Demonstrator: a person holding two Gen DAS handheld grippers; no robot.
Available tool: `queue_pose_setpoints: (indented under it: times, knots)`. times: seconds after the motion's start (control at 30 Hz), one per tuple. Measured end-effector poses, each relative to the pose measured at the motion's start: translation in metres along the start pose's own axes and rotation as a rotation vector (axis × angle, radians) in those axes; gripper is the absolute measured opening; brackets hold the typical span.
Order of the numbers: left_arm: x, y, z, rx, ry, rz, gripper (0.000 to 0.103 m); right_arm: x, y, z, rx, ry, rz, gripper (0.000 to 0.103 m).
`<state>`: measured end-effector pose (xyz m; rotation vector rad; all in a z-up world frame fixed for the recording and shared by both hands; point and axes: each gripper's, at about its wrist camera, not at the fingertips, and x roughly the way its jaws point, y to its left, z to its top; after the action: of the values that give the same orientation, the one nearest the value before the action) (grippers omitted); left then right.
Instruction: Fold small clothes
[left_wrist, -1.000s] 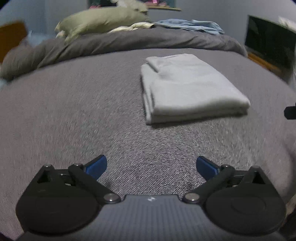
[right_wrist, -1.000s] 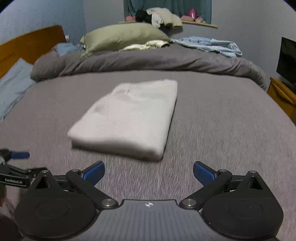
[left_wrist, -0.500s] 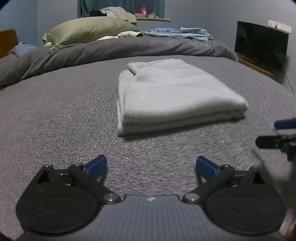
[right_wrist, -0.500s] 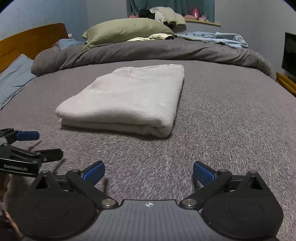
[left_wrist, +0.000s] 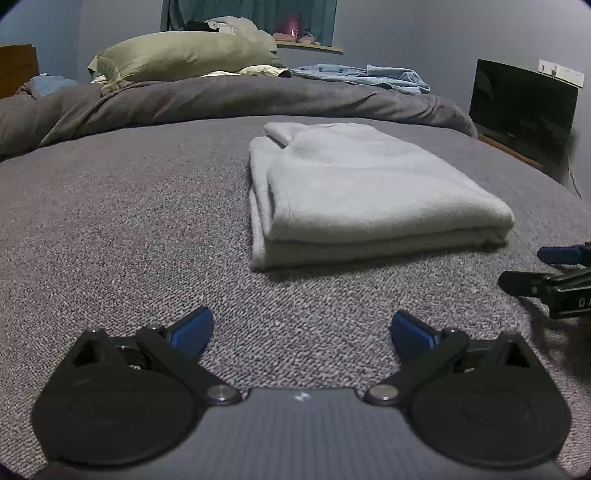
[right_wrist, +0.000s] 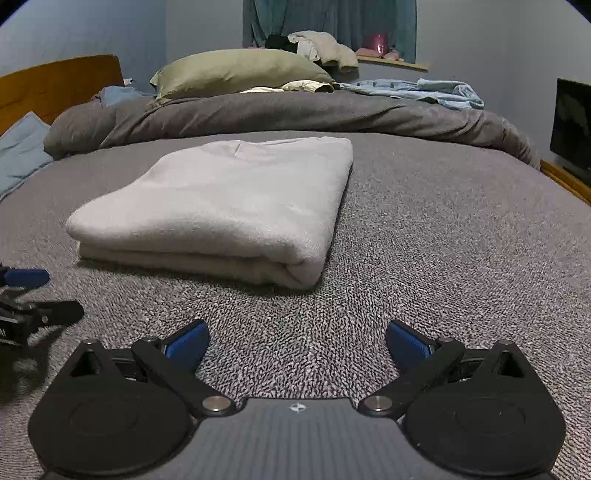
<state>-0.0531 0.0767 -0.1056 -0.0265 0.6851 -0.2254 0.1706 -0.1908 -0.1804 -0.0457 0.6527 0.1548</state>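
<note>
A pale garment, folded into a thick rectangle (left_wrist: 369, 192), lies flat on the grey bedspread (left_wrist: 129, 206); it also shows in the right wrist view (right_wrist: 229, 210). My left gripper (left_wrist: 301, 332) is open and empty, low over the bedspread, a short way in front of the garment's near left corner. My right gripper (right_wrist: 295, 341) is open and empty, low in front of the garment's near right corner. Each gripper shows at the edge of the other's view: the right one (left_wrist: 546, 271) and the left one (right_wrist: 33, 295).
A rolled grey duvet (right_wrist: 295, 114), a green pillow (right_wrist: 236, 74) and loose blue clothes (right_wrist: 417, 92) lie at the far end of the bed. A wooden headboard (right_wrist: 55, 85) is at the left. A dark screen (left_wrist: 521, 103) stands beyond the right edge.
Both grippers have dropped lower towards the bedspread and come nearer the garment's front edge. Both stay open and empty. The garment has not moved.
</note>
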Motion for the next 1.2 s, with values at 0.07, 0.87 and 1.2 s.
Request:
queue_pose_setpoints:
  times: [0.07,0.87,1.2]
  knots:
    - [0.002,0.001,-0.001,0.006,-0.006,-0.006,0.103,0.002,0.000,-0.001,-0.003,-0.004,0.001,0.103]
    - [0.012,-0.016,-0.013,0.068,-0.048,0.000,0.103,0.006,0.005,-0.015,-0.035,-0.041,-0.001,0.103]
    - [0.014,-0.014,-0.012,0.064,-0.045,-0.006,0.103,0.006,0.009,-0.016,-0.038,-0.042,-0.008,0.103]
